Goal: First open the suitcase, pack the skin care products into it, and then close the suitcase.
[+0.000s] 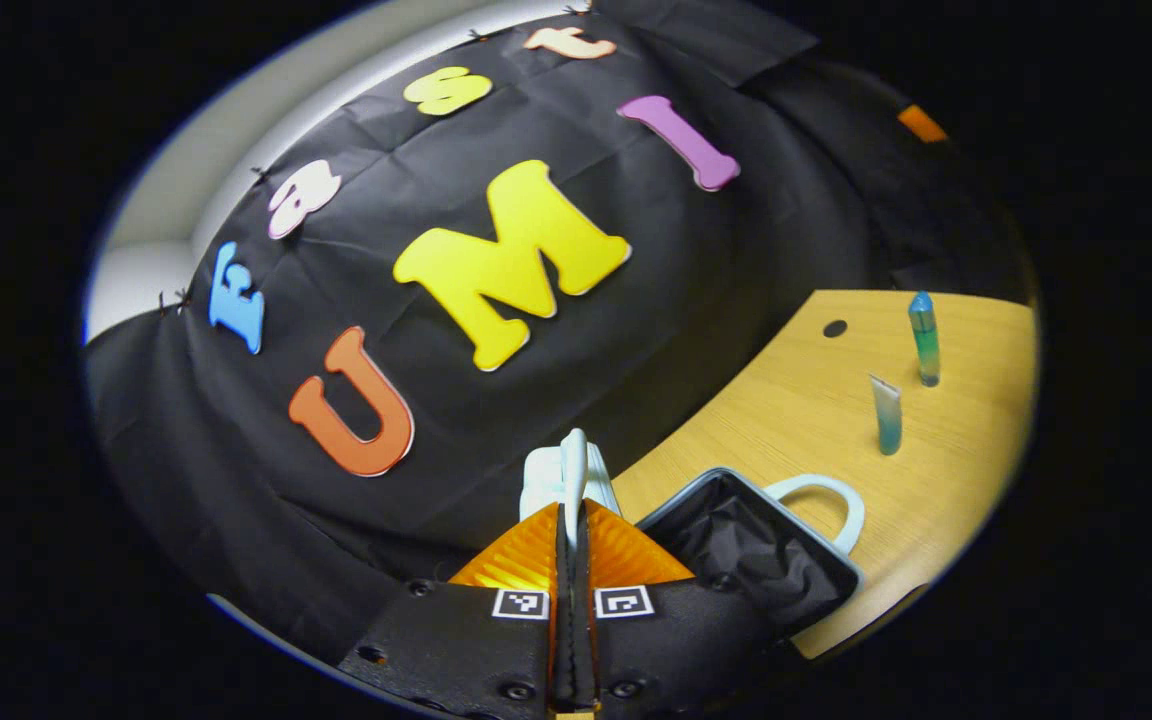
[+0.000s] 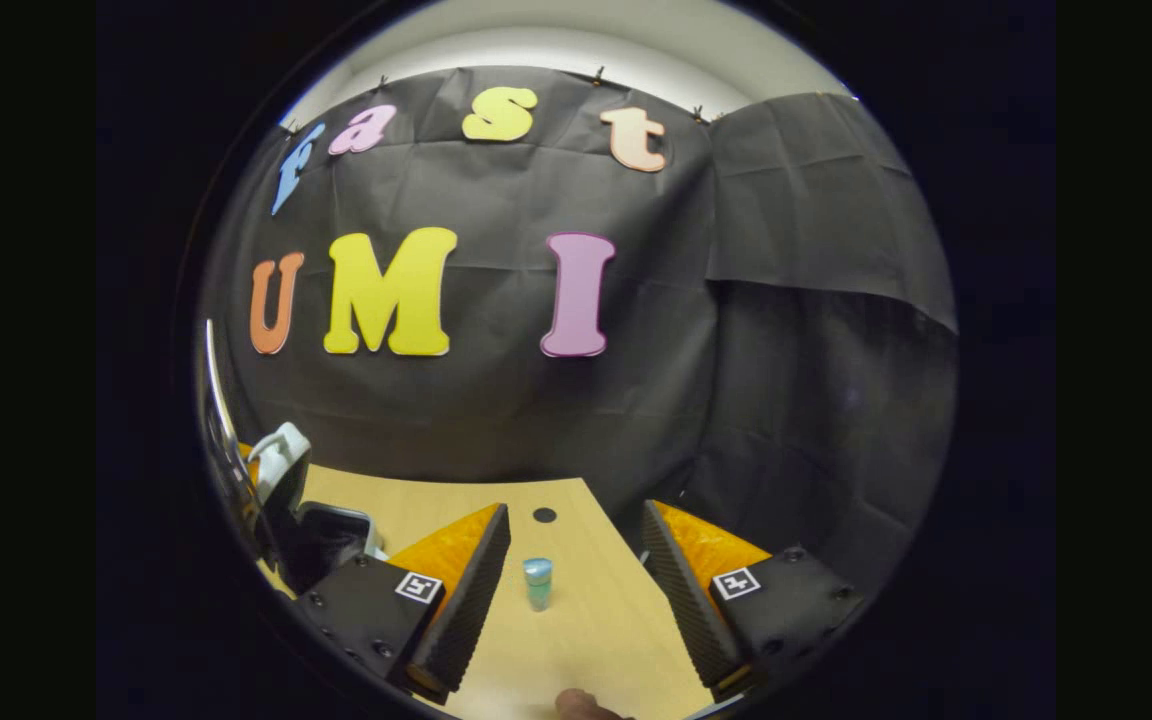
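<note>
Two jaws differ: the left gripper (image 1: 573, 520) is clamped on the pale blue suitcase lid (image 1: 573, 470), holding the black-lined suitcase (image 1: 751, 545) open, while the right gripper (image 2: 576, 575) gapes around a small teal-capped bottle (image 2: 537, 583) on the wooden counter (image 2: 596, 640). Packing looks underway; next, close on that bottle. Left gripper view adds a second tube (image 1: 887, 413) nearby.

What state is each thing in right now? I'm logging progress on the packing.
suitcase: open, dark lining showing, nothing seen inside.
suitcase lid: raised, pinched by the left gripper.
right gripper: open, holding nothing.
tall bottle: upright on the table.
tube: upright, unpacked.
</note>
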